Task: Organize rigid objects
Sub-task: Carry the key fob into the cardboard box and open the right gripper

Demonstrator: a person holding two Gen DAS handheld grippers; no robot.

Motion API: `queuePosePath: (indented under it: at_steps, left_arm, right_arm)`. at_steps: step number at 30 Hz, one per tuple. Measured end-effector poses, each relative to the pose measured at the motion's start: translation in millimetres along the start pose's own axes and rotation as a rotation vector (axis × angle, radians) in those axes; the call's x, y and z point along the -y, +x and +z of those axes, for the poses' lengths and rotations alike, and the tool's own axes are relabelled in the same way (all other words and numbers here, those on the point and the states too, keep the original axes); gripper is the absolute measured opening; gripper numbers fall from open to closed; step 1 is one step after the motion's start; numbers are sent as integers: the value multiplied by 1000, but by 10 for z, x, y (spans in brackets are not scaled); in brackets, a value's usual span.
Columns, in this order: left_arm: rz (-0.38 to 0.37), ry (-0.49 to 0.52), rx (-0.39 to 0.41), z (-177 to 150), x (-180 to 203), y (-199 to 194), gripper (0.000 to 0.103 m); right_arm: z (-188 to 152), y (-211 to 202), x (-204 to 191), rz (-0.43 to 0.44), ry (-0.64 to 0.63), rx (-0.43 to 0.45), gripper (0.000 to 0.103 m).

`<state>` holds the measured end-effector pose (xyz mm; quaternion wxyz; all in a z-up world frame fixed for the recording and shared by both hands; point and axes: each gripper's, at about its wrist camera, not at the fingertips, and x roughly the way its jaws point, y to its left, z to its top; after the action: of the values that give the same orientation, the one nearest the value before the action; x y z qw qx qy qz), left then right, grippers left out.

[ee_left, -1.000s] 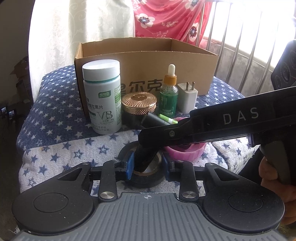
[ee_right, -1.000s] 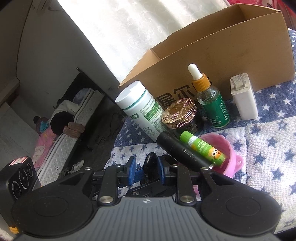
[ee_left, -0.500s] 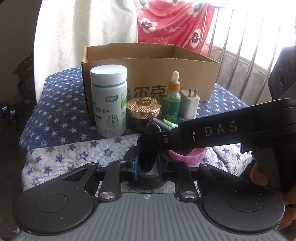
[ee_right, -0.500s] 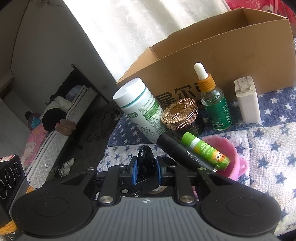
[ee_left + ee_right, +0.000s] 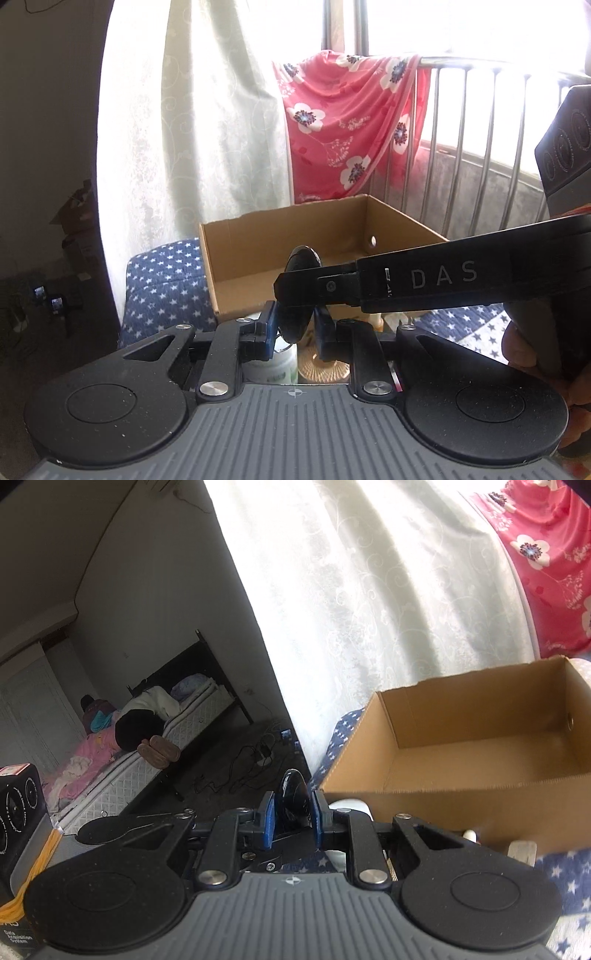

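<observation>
A black tape roll (image 5: 298, 295) hangs edge-on in the air, gripped from both sides. My left gripper (image 5: 294, 332) is shut on its lower part, blue pads pressing its flat faces. From the right, the right gripper's black finger (image 5: 424, 280) crosses the left wrist view to the roll. In the right wrist view the right gripper (image 5: 293, 821) is likewise shut on the tape roll (image 5: 293, 794). Just beyond and below stands the open cardboard box (image 5: 210, 266) (image 5: 443, 794), nothing visible inside.
Below the left fingers peek a white bottle (image 5: 277, 365) and a gold-lidded jar (image 5: 325, 367), on the blue star cloth (image 5: 162, 280). A white charger (image 5: 522, 851) shows under the box front. A curtain, red floral cloth and railing stand behind; a bed (image 5: 147, 760) lies far left.
Both grippers closed on the tape roll and rose with it off the cloth. The bottles and jar sank almost out of view, and the box's inside now shows.
</observation>
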<state>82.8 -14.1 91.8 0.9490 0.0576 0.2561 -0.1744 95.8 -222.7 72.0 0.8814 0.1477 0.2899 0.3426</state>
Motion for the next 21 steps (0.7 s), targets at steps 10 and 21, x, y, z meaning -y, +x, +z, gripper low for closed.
queuePosePath:
  at_steps: [10, 21]
  left_arm:
    - [-10, -104, -302, 694, -404, 1393, 20]
    - [120, -50, -395, 705, -504, 2034, 30]
  right_arm:
    - [1004, 1145, 820, -39, 140, -299, 21]
    - [1096, 2183, 1418, -95, 251, -485, 19]
